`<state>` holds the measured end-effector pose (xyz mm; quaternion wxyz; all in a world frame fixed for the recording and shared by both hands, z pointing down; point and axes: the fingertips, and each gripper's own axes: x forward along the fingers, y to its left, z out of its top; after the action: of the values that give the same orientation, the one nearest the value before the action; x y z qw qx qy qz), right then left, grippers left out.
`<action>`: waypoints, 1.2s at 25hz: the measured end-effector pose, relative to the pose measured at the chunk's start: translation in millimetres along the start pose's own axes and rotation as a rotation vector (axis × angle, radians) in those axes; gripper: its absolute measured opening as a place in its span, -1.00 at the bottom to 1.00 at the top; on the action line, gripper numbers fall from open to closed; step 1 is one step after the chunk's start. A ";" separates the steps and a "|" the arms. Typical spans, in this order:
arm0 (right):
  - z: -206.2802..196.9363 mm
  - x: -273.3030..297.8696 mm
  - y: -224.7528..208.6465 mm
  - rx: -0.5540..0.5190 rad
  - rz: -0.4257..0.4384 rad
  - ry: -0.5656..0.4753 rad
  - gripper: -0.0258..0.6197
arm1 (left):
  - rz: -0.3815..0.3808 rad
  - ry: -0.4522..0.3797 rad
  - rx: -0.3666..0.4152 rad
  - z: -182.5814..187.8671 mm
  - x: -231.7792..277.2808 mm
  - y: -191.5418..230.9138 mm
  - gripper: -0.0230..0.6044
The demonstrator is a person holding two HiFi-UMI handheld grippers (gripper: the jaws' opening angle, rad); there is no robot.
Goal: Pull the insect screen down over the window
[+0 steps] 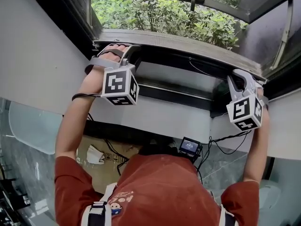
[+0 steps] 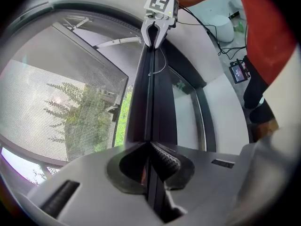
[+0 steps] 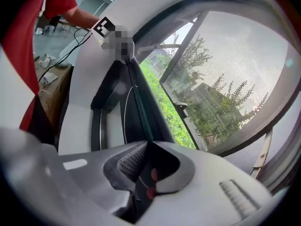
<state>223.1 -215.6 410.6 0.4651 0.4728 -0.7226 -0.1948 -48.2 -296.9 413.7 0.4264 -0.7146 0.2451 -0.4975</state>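
The insect screen's dark bottom bar point(image 1: 183, 44) runs across the window opening, with grey mesh point(image 2: 61, 102) above it and green bushes behind. My left gripper point(image 1: 123, 51) is clamped on the bar's left end. In the left gripper view the ribbed pads point(image 2: 164, 157) press on the bar point(image 2: 150, 93), which leads away to the right gripper point(image 2: 157, 13). My right gripper point(image 1: 240, 76) holds the bar's right end. In the right gripper view its jaws point(image 3: 143, 149) close on the same bar point(image 3: 136, 107), with mesh point(image 3: 225, 79) to the right.
A dark window frame point(image 1: 169, 95) and white sill wall point(image 1: 164, 119) lie below the bar. A cardboard box point(image 1: 101, 161) and a small screen device point(image 1: 190, 146) with cables sit lower down. A casement stay point(image 1: 282, 27) hangs at the upper right.
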 end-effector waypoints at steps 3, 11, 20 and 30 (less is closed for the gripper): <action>-1.9 3.8 3.9 0.019 0.026 -0.001 -0.79 | -0.035 -0.010 -0.027 -1.1 1.3 -5.3 -0.90; -4.9 6.6 5.1 0.011 0.006 0.049 -0.79 | -0.108 0.036 -0.044 -0.8 4.4 -6.8 -0.90; -1.4 4.9 2.4 0.006 0.102 0.022 -0.71 | -0.120 0.015 -0.037 -1.2 4.9 -5.9 -0.90; -7.5 5.4 18.5 -0.086 0.127 0.125 -0.58 | -0.103 0.026 0.003 -0.9 2.0 -7.3 -0.91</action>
<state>219.7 -210.2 430.3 0.5404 0.4171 -0.7117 -0.1660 -48.8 -295.0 421.0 0.3979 -0.7192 0.2128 -0.5283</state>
